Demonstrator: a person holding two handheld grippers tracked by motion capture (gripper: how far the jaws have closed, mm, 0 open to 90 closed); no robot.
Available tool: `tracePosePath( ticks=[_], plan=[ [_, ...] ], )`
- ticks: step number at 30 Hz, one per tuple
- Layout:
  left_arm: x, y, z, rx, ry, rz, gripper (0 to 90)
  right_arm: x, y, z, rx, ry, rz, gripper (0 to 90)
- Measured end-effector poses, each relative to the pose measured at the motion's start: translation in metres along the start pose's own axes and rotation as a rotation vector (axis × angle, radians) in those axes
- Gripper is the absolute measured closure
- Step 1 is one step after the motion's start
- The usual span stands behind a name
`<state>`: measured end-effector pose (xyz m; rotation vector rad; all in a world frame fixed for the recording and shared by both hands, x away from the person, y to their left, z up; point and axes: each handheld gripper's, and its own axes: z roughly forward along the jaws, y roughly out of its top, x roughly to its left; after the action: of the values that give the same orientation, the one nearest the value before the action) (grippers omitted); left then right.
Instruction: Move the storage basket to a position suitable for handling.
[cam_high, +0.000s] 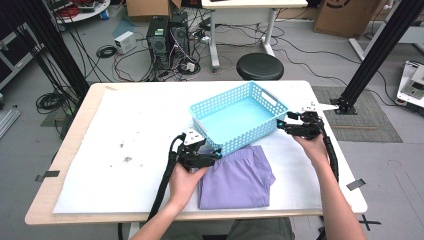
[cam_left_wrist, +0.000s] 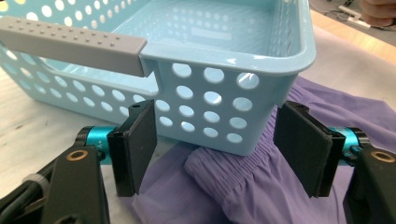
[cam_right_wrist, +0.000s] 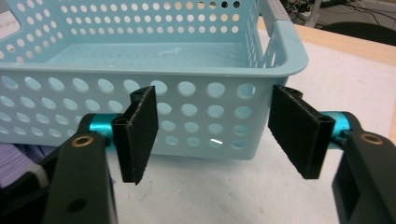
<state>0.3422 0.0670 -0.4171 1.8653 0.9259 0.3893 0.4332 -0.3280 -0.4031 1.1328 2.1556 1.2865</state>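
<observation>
Two grippers flank a light-blue perforated basket (cam_high: 239, 117) on the desk (cam_high: 75, 150): left gripper (cam_high: 212, 156) and right gripper (cam_high: 282, 125), fingers apart, beside its corners; purple shorts (cam_high: 235, 180) just beneath.

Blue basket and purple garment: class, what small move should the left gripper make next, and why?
Probably ease the left gripper down onto the purple garment and close. Its jaws stand open just above the gathered waistband, the blue basket sits empty beside it, and the right gripper waits open at the basket's wall.
</observation>
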Motion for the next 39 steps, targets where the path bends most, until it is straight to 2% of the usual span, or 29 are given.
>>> tracePosePath(
  ticks=[4,5,8,10,11,14,15,16,17,20,21,23,25,26,28,31,33,35,39],
  plan=[
    [-0.004,0.000,0.004,0.009,-0.007,0.009,30.4,-0.003,-0.002,0.000,0.003,0.009,-0.001,32.7],
    [-0.005,-0.001,0.004,0.013,-0.009,0.009,30.4,-0.002,-0.003,-0.002,-0.009,-0.009,-0.010,32.1],
    [-0.005,-0.001,0.005,0.010,-0.011,0.010,30.4,-0.003,-0.004,-0.001,-0.015,-0.021,-0.019,31.5],
    [-0.004,0.000,0.006,0.006,-0.001,0.014,30.4,-0.006,-0.003,0.004,0.003,-0.023,-0.024,31.3],
    [-0.003,0.000,0.007,0.005,0.006,0.013,30.4,-0.008,-0.002,0.008,0.023,-0.015,-0.018,28.1],
    [-0.001,0.001,0.009,0.004,-0.001,0.006,30.4,-0.015,-0.001,0.012,0.001,0.024,0.014,24.3],
    [0.000,0.001,0.009,0.008,0.003,0.009,30.4,-0.017,-0.001,0.013,0.004,0.041,0.019,25.8],
    [0.000,0.001,0.009,0.008,0.004,0.011,30.5,-0.017,0.000,0.013,0.008,0.060,0.024,31.5],
    [0.001,0.002,0.009,0.015,0.008,0.015,30.9,-0.017,0.000,0.012,0.003,0.081,0.004,34.5],
    [0.007,0.008,0.008,0.064,0.047,0.015,30.4,-0.008,0.000,0.010,0.022,0.066,-0.034,35.5],
    [0.011,0.010,0.006,0.056,0.062,0.000,27.7,-0.001,-0.001,0.008,0.032,0.074,-0.055,38.2],
    [0.021,0.011,0.001,0.029,0.077,-0.025,27.8,0.003,-0.001,0.008,0.032,0.080,-0.068,38.4],
    [0.032,0.011,-0.002,0.034,0.082,-0.051,27.6,0.016,-0.003,0.008,0.052,0.096,-0.110,38.4],
    [0.038,0.011,-0.004,0.032,0.085,-0.058,27.6,0.022,-0.003,0.008,0.067,0.098,-0.113,38.3],
    [0.048,0.011,-0.008,0.018,0.080,-0.054,28.8,0.026,-0.004,0.008,0.069,0.104,-0.127,38.1],
    [0.061,0.010,-0.012,0.000,0.109,-0.031,35.6,0.040,-0.009,0.008,0.054,0.127,-0.156,40.5],
    [0.071,0.007,-0.012,-0.003,0.085,-0.050,36.0,0.044,-0.010,0.008,0.054,0.129,-0.160,41.0],
    [0.075,0.004,-0.012,0.014,0.065,-0.067,35.8,0.048,-0.011,0.010,0.052,0.119,-0.186,40.6],
    [0.074,0.002,-0.011,0.031,0.072,-0.033,34.6,0.047,-0.014,0.014,0.081,0.100,-0.175,37.7]
  ],
)
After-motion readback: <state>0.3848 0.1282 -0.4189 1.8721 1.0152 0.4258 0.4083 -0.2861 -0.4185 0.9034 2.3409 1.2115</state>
